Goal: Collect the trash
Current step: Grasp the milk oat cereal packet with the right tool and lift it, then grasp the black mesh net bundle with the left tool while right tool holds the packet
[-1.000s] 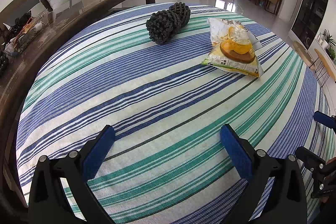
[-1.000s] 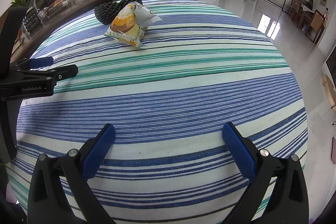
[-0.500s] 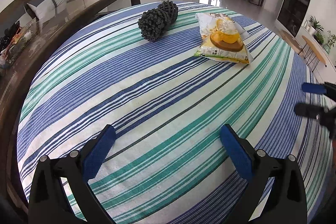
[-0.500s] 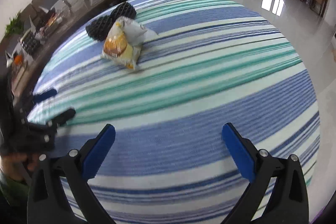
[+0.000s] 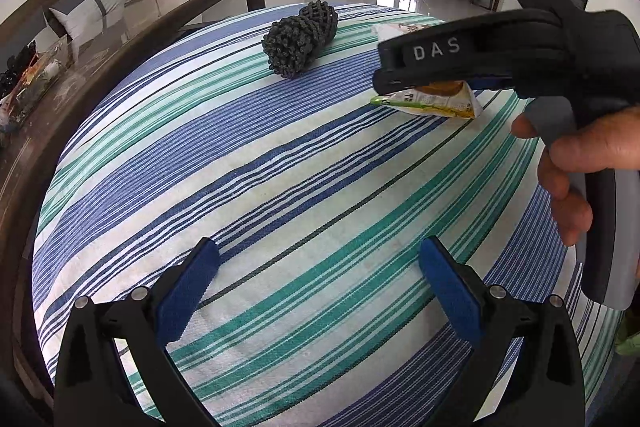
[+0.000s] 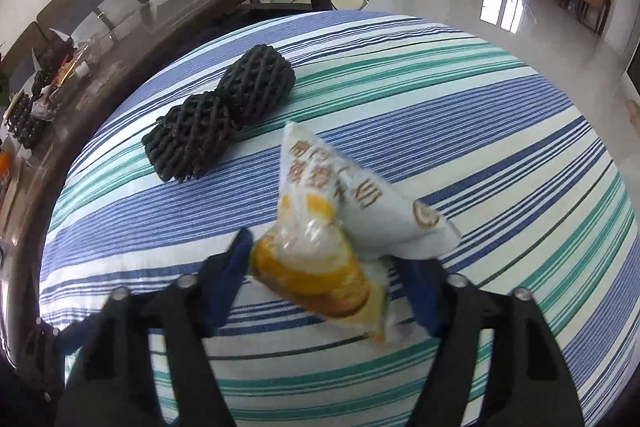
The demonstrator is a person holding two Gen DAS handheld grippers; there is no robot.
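Right wrist view: our right claw (image 6: 320,259), just closing, has the snack wrapper (image 6: 336,227) between its pads; left claw (image 5: 320,291) gapes wide, well back.

A striped cloth (image 5: 280,163) covers the table. Near its far edge lie a black foam net (image 6: 218,117) and a snack wrapper (image 6: 340,227).

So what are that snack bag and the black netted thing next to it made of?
The snack bag looks like thin glossy plastic film: it crinkles, shines, and is partly see-through over the pastry. The black netted thing seems to be soft foam mesh, matte with an open lattice, probably fruit packing sleeves; I can't be sure.
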